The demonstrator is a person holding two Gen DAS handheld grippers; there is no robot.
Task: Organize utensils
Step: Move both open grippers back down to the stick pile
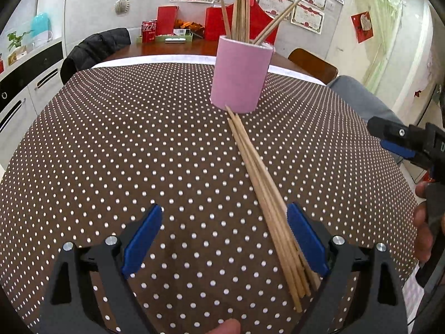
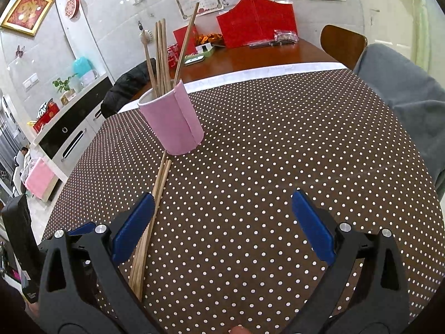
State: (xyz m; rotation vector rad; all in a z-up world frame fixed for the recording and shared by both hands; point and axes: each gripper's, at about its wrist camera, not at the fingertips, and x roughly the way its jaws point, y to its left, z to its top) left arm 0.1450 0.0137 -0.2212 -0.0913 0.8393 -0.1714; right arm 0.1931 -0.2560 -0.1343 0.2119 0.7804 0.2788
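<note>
A pink cylindrical holder point(image 1: 239, 75) stands on the dotted tablecloth with several wooden chopsticks point(image 1: 241, 14) upright in it. It also shows in the right wrist view point(image 2: 173, 121). A bundle of several loose chopsticks point(image 1: 267, 194) lies on the cloth, running from the holder's base toward me; it also shows in the right wrist view point(image 2: 151, 217). My left gripper point(image 1: 224, 233) is open and empty, its right finger beside the bundle. My right gripper point(image 2: 222, 222) is open and empty, its left finger over the bundle. The right gripper also shows at the left wrist view's right edge point(image 1: 400, 139).
The brown polka-dot tablecloth point(image 1: 139, 153) covers the near table. Behind it a wooden table point(image 2: 264, 53) holds red bags, a cola can point(image 1: 148, 30) and small items. A chair with a black jacket point(image 1: 97, 47) is at the left, a grey sleeve point(image 2: 403, 89) at the right.
</note>
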